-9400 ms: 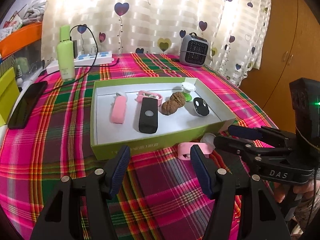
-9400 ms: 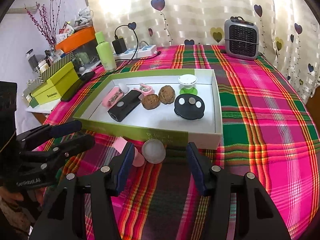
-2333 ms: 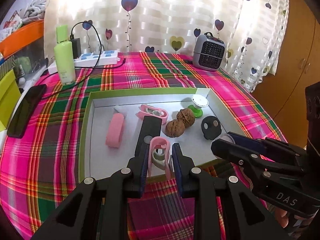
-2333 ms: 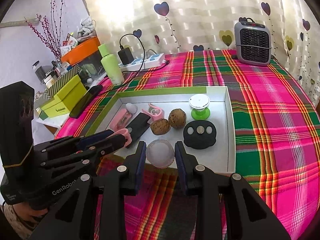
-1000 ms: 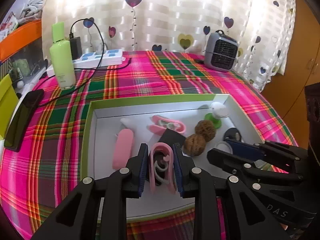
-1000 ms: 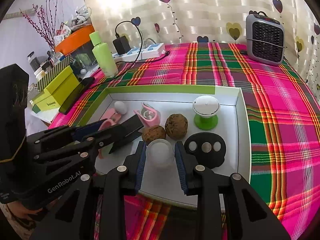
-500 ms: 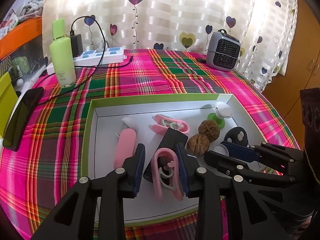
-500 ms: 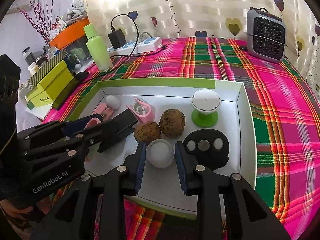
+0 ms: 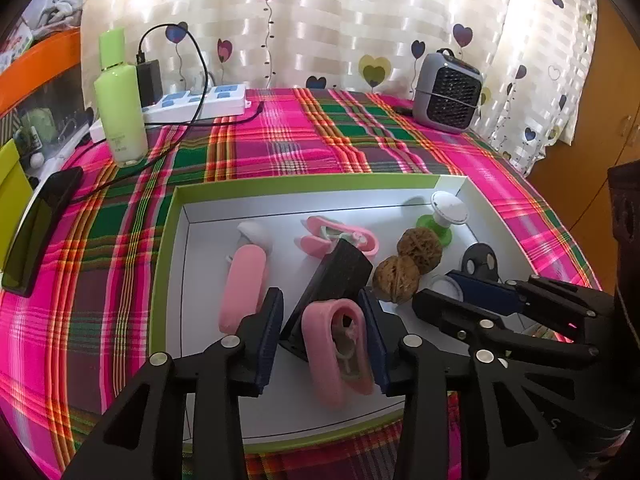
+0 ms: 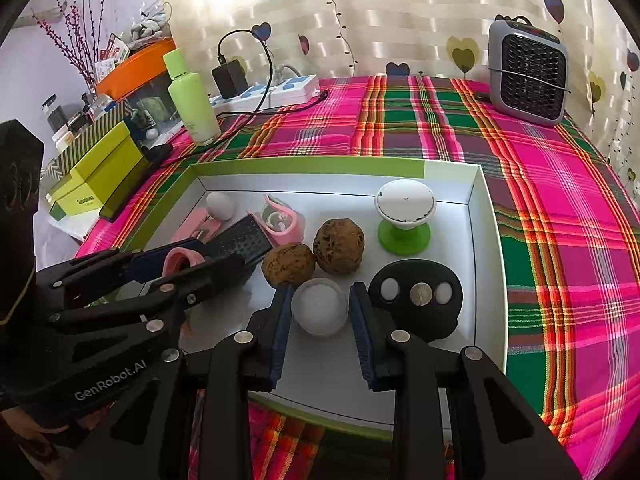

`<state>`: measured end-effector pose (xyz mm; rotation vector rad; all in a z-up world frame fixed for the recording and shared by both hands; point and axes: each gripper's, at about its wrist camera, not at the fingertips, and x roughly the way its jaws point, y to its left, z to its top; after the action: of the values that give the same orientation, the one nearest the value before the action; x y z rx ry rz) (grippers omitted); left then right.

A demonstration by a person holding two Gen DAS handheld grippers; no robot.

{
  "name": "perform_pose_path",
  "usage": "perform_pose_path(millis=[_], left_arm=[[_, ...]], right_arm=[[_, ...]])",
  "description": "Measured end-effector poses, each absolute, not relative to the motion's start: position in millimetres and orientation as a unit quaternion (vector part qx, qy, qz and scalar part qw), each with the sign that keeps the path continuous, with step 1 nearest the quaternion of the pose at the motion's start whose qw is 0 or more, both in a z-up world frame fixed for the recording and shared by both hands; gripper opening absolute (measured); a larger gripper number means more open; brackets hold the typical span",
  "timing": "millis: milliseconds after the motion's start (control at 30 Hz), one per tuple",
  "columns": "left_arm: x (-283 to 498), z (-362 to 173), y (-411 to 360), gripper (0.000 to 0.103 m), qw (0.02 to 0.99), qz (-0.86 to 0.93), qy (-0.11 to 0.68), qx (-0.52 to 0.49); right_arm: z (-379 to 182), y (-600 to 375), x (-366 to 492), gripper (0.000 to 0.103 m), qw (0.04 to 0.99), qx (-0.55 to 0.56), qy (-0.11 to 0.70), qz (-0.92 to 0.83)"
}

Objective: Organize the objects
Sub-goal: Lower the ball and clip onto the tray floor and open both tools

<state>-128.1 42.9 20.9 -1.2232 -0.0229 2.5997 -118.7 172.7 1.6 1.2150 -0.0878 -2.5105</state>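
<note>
Everything placed vs the green-edged white tray (image 9: 172, 216), going L to R.

Off its L edge on the plaid cloth (image 9: 280, 148): 1 black phone (image 9: 36, 224), 1 green bottle (image 9: 120, 96) and 1 white power strip (image 9: 196, 100) w/ charger plugged in. Further L, in the right wrist view, 1 lime box (image 10: 96, 172), label too small to read. Cloth between tray and strip is open.

Inside the tray, L part: 1 long pink case (image 9: 244, 284) close to the L wall. Next to it the left gripper (image 9: 320, 336), jaws opening, pink clip (image 9: 336, 352) lying between them, leaning on the R pad, clear of the L one. 1 black bar (image 9: 340, 276) just behind, tilted. 2nd pink clip (image 9: 340, 236) further back. Front L floor of tray bare.

Mid: 2 walnuts (image 10: 316, 256), touching. Just in front, the right gripper (image 10: 320, 324), narrow, clamped on 1 white ball (image 10: 320, 312). "GenRobot.AI" reads on the left gripper body.

R part: 1 black disc (image 10: 416, 300) w/ 3 round spots, near the R wall; 1 white-top green stand (image 10: 404, 216) behind it. Strip of free floor along the R wall.

Beyond the tray's far R corner: 1 grey heater (image 10: 528, 76).
</note>
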Motion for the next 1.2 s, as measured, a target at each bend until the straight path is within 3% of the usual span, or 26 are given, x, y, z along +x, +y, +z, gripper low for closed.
perform_pose_path(millis=[767, 933, 1000, 1200], left_arm=[[-122.1, 21.4, 41.4, 0.044, 0.118, 0.898, -0.007, -0.425], [-116.3, 25.3, 35.4, 0.066, 0.097, 0.902, -0.016, -0.421], [-112.6, 27.8, 32.9, 0.067, 0.087, 0.904, -0.014, -0.419], [-99.2, 34.6, 30.7, 0.067, 0.085, 0.909, -0.016, -0.409]], right_arm=[[8.9, 177.9, -112.2, 0.041, 0.163, 0.415, -0.043, -0.894], [14.8, 181.6, -105.2, 0.043, 0.154, 0.407, -0.047, -0.899], [18.3, 182.6, -101.8, 0.053, 0.155, 0.402, -0.050, -0.901], [27.4, 180.0, -89.0, 0.054, 0.153, 0.391, -0.043, -0.906]])
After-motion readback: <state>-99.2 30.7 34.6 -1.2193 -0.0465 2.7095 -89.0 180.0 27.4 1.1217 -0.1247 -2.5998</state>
